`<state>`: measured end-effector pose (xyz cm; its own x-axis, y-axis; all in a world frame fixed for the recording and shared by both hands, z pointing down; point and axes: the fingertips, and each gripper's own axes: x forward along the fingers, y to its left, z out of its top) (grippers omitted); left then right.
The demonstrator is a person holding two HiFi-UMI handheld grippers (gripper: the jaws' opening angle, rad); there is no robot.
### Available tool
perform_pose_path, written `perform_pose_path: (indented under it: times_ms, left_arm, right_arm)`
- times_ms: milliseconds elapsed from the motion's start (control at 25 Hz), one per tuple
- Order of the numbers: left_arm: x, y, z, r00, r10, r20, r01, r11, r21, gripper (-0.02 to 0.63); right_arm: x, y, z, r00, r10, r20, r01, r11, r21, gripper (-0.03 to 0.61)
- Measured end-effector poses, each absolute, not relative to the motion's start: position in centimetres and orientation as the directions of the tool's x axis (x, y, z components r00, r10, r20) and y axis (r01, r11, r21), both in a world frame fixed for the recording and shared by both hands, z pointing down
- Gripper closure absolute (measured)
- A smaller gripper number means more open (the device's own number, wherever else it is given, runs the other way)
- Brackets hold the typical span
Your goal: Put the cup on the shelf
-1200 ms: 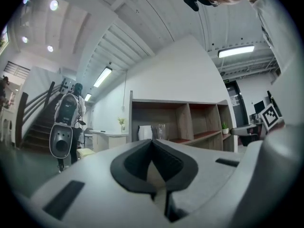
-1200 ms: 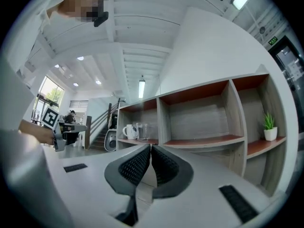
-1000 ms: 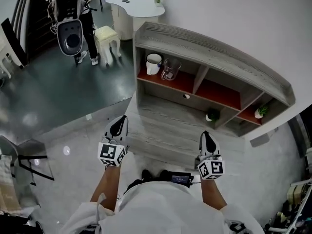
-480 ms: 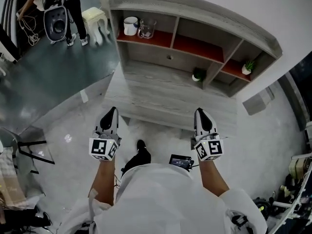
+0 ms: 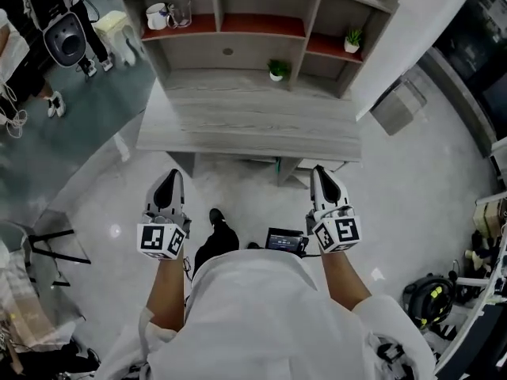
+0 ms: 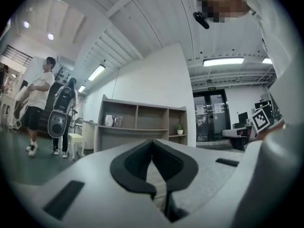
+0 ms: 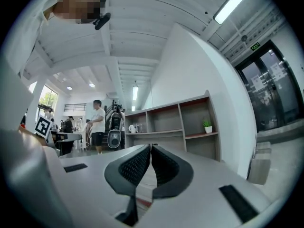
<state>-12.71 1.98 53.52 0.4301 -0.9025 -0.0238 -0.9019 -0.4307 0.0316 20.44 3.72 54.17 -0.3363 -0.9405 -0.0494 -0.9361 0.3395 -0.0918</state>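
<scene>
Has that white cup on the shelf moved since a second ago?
No. The white cup still stands beside the glass jug in the shelf's left compartment.

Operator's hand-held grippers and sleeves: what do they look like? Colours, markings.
Both match: the left hand-held gripper and right hand-held gripper have light grey bodies and black curved jaw pads. Each carries a white cube with black square markers. The person's sleeves are white.

Bright, even light from ceiling strips — both gripper views bulge fisheye, edges darkened.
</scene>
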Motion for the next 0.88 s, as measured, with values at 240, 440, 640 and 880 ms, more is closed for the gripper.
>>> perform_pose_path:
  times_ms: [240, 440, 640, 880]
  left_arm:
    - [-12.2, 5.4, 52.5, 0.454, -0.891, -0.033, -0.891, -0.454, 0.013, 0.604]
    - [-12.4, 5.6, 53.3, 0.457, -0.889, -0.023, -0.889, -0.457, 0.03, 0.604]
    - [-13.3, 5.7, 53.4, 0.478, -0.878, -0.014, -0.878, -0.478, 0.036, 0.604]
    - [-16.3, 5.9, 53.0, 0.463, -0.887, -0.008, -0.886, -0.462, 0.042, 0.604]
  right_arm:
    - [18.1, 6.5, 53.7, -0.368, -0.927, -0.079, -0.921, 0.375, -0.11, 0.541]
    - [17.0, 7.1, 53.7, -0.365, -0.929, -0.055, -0.925, 0.369, -0.089, 0.541]
    - [15.6, 6.5, 54.3, -0.341, -0.94, -0.018, -0.934, 0.341, -0.105, 0.541]
    - [11.6, 6.3, 53.0, -0.386, -0.921, -0.05, -0.916, 0.389, -0.096, 0.541]
